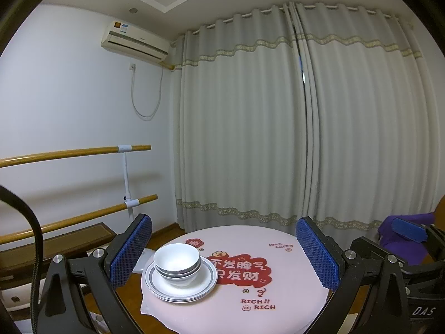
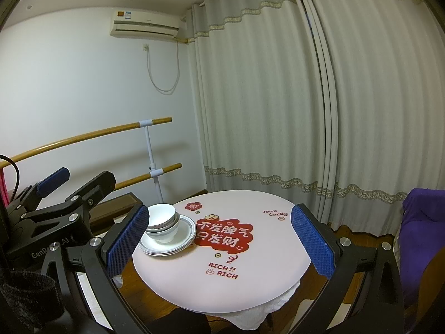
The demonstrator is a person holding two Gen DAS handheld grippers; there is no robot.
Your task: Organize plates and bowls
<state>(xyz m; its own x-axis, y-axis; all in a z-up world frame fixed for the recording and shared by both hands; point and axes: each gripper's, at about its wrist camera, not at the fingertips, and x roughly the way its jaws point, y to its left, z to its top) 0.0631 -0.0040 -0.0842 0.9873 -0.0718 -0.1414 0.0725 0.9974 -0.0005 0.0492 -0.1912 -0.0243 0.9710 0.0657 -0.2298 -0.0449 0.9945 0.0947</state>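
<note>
Left wrist view: both tongs (image 1: 225, 253) (image 2: 217, 239) spread, empty; nested bowls (image 1: 177, 261) sit on stacked plates (image 1: 180, 281); keep clear of them.

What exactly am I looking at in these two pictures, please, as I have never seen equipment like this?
A person holds two hand-held two-finger grippers, each with a fisheye camera looking along its blue-padded fingers. One picture comes from the left gripper, the other from the right gripper; each also catches the other at its edge. Both are open and hold nothing. Ahead stands a round table with a pink printed cloth. On its left side lies a stack of white plates with grey rims, with nested white bowls standing on top. Behind are grey curtains.
</note>
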